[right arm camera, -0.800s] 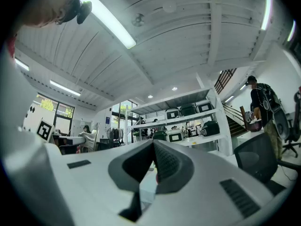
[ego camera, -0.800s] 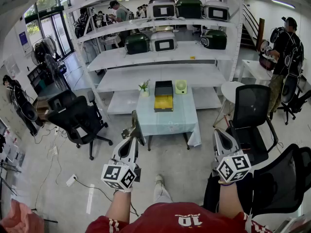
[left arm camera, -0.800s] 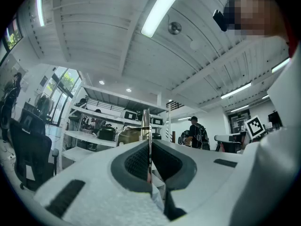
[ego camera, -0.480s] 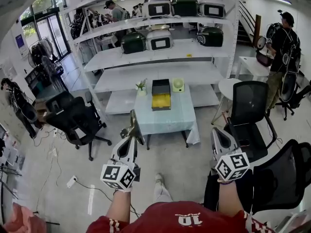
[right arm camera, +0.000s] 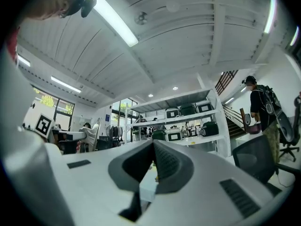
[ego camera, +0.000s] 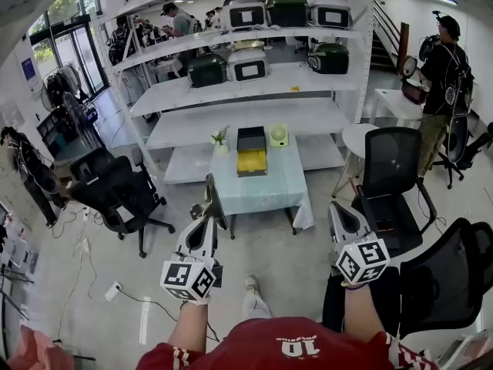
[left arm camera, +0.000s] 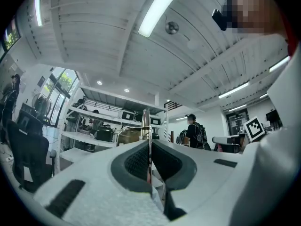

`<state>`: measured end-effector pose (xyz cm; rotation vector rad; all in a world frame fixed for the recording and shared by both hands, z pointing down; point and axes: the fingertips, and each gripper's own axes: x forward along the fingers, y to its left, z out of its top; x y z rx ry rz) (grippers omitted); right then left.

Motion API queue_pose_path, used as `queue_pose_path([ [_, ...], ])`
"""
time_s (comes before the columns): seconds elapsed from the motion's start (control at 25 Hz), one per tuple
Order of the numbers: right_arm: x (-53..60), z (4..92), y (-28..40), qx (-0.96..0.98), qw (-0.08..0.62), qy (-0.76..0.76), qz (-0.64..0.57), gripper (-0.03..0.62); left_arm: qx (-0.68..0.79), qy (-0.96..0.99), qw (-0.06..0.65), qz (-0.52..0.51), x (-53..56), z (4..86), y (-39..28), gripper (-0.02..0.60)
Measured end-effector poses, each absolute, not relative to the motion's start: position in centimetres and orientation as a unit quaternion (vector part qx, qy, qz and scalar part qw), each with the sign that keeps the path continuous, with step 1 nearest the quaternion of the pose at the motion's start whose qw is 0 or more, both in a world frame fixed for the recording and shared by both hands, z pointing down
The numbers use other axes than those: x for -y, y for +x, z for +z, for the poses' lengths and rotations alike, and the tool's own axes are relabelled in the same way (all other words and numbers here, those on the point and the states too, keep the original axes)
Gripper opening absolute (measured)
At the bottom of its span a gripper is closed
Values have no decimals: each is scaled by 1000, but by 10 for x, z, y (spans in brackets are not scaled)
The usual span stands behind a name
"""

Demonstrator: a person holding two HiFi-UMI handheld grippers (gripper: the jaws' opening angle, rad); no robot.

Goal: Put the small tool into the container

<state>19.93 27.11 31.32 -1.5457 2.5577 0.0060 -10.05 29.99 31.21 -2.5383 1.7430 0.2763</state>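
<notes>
Holds the small tool (left arm camera: pixel 146 124) clenched in the left gripper (ego camera: pixel 211 200), right gripper (ego camera: pixel 336 210) closed on nothing, well apart from the container (ego camera: pixel 252 161) on the table (ego camera: pixel 266 190) at twelve o'clock; probably needs stepping closer before lowering in.

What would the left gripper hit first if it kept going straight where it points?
Nothing close. The left gripper, shut on the small tool, tilts up and forward, so it would probably reach the white shelving beyond the table first; depth is unclear.

Left gripper (ego camera: pixel 211 210) clamping small tool (left arm camera: pixel 146 124), right gripper (ego camera: pixel 337 209) apparently closed
</notes>
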Motion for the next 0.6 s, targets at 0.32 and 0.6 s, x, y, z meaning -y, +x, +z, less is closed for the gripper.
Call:
queue_pose_path([
  [0.32,-276,310,202,-861,79,-503,-6,5,-551,-828,26,97,-297,308,-89,6],
  [0.6,-277,314,207,-862,85,-499,-16,5,-552,-828,24,93,-297,311,-86,6],
])
